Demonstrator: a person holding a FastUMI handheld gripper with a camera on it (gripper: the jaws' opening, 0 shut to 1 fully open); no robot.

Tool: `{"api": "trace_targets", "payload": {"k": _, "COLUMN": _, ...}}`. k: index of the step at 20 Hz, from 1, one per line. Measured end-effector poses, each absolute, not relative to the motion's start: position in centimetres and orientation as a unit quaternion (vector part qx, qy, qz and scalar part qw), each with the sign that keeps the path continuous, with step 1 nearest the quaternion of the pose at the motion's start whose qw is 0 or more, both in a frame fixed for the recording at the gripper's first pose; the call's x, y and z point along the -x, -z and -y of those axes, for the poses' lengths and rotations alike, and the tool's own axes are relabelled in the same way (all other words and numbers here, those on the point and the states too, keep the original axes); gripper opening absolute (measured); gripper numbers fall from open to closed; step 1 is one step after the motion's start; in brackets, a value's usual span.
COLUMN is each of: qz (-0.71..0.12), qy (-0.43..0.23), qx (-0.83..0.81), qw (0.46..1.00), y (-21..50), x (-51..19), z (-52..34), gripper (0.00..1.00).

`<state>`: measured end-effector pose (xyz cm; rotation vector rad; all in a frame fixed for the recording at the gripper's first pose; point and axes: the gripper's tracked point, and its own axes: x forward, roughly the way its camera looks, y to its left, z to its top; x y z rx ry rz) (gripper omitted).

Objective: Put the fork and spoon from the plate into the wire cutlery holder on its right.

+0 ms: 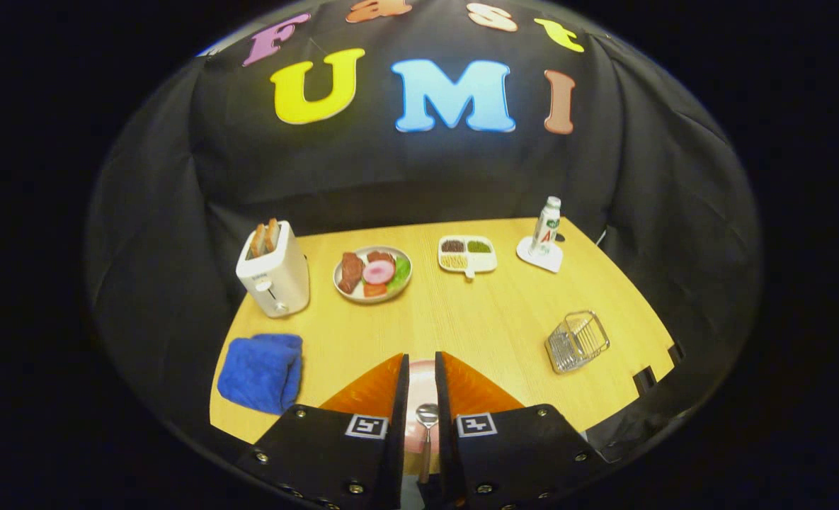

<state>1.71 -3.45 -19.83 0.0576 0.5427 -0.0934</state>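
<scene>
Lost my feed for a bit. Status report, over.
Tool fingers close either side of spoon, contact unclear. Spoon over pink plate. Wire cutlery holder ahead right, bare table between.

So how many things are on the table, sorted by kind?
Food dishes: 2, meat plate, divided tray
Cutlery items: 3, spoon between the nearly closed tool fingers, pink plate, wire holder
Toaster: 1
Blue towel: 1
Bottle: 1
Total: 8

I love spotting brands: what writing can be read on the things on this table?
White plastic bottle: label print too small to read.
White toaster: small mark, blurred.
Gripper, fingers either side of the metal spoon: square patterned markers, no words.
</scene>
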Motion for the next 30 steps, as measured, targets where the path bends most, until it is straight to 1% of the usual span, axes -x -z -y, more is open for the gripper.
{"api": "trace_targets", "payload": {"k": 5, "qz": -0.361, "qy": 0.069, "qx": -0.013, "qw": 0.930, "y": 26.2, "x": -1.3, "z": 4.9, "gripper": 0.21}}
{"api": "trace_targets", "payload": {"k": 10, "qz": -0.456, "qy": 0.086, "qx": 0.004, "qw": 0.886, "y": 31.4, "x": -0.4, "z": 5.9, "gripper": 0.21}}
{"api": "trace_targets", "payload": {"k": 15, "qz": -0.530, "qy": 0.080, "qx": 0.039, "qw": 0.843, "y": 35.1, "x": 0.3, "z": 6.3, "gripper": 0.21}}
{"api": "trace_targets", "payload": {"k": 17, "qz": -0.551, "qy": 0.076, "qx": 0.048, "qw": 0.829, "y": 36.1, "x": 0.4, "z": 6.4, "gripper": 0.21}}
{"api": "trace_targets", "payload": {"k": 18, "qz": -0.563, "qy": 0.073, "qx": 0.049, "qw": 0.822, "y": 36.4, "x": 0.5, "z": 6.3, "gripper": 0.26}}
{"api": "trace_targets", "payload": {"k": 23, "qz": -0.593, "qy": 0.061, "qx": 0.040, "qw": 0.802, "y": 38.3, "x": -0.2, "z": 6.2, "gripper": 0.26}}
{"api": "trace_targets", "payload": {"k": 30, "qz": -0.604, "qy": 0.058, "qx": 0.018, "qw": 0.795, "y": 40.2, "x": -0.6, "z": 6.4, "gripper": 0.26}}
